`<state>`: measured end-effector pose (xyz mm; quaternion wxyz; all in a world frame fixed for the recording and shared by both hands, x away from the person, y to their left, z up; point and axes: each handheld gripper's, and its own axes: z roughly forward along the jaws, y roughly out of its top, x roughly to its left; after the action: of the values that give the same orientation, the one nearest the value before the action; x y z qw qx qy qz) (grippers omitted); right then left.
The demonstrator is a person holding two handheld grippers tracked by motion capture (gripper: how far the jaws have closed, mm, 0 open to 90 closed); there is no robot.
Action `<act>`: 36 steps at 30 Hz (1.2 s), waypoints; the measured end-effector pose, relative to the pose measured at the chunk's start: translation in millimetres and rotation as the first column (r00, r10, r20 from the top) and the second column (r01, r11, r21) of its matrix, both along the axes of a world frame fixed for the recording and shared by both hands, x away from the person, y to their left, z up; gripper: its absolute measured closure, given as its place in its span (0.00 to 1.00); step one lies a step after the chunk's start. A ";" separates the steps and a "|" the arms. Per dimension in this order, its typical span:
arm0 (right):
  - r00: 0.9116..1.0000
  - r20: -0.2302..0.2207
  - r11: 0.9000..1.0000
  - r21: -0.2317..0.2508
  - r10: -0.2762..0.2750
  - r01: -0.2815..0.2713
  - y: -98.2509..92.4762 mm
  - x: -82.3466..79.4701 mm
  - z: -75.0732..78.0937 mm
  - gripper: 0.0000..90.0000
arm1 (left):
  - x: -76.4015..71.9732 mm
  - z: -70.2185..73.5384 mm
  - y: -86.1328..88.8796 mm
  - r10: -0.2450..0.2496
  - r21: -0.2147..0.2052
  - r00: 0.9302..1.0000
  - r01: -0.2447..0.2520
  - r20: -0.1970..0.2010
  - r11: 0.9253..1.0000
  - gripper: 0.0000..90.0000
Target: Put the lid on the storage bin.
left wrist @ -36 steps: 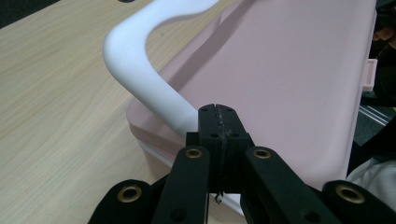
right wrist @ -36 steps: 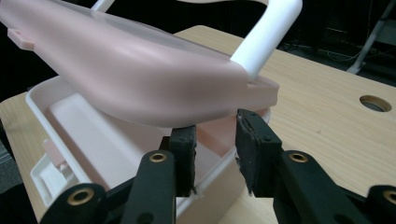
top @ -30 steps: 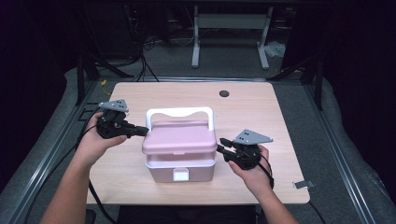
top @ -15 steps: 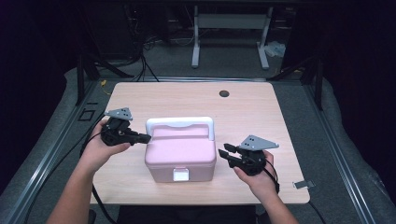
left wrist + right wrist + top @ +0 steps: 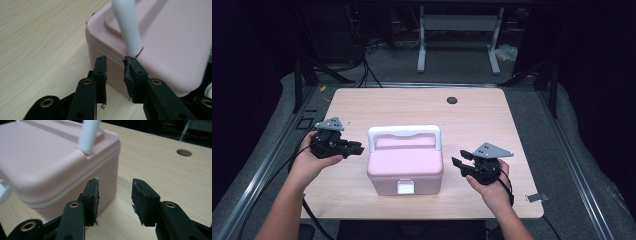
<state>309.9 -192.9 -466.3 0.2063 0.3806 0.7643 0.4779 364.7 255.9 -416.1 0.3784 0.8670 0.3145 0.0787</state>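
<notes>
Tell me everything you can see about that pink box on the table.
The pink box looks like smooth plastic with rounded corners, its lid closed. A white carry handle lies folded back over the lid, and a white latch sits on its near face. It rests flat on the wooden table, between two grippers, neither gripping it.

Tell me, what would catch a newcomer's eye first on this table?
First the pink box with its white handle, standing near the front middle of the pale wooden table. Then the two black hand-held grippers on either side of it: the left gripper close to the box's left side, and the right gripper just off its right side, both with jaws apart and nothing between them.
</notes>
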 end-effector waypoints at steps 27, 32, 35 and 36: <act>0.988 -0.109 0.990 -0.096 -0.110 0.100 -15.6 23.2 -50.2 0.52 | -0.5 -97.0 34.6 0.110 -0.002 0.993 -0.110 -0.050 0.994 0.50; 0.990 -0.095 0.987 -0.133 -0.106 0.093 -13.6 23.2 -56.2 0.51 | -0.3 -106.1 33.9 0.116 0.022 0.992 -0.115 -0.045 0.993 0.49; 0.989 -0.095 0.985 -0.143 -0.115 0.100 -13.9 24.3 -58.7 0.50 | 0.8 -110.2 32.6 0.111 0.026 0.992 -0.109 -0.057 0.994 0.49; 0.988 -0.090 0.983 -0.147 -0.125 0.111 -14.0 24.6 -59.1 0.49 | 1.1 -111.1 32.6 0.109 0.030 0.992 -0.107 -0.060 0.994 0.49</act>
<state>334.5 -206.9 -525.4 0.2225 0.4329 0.7816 0.3901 365.8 288.6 -527.2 0.3521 0.8557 0.3713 0.0767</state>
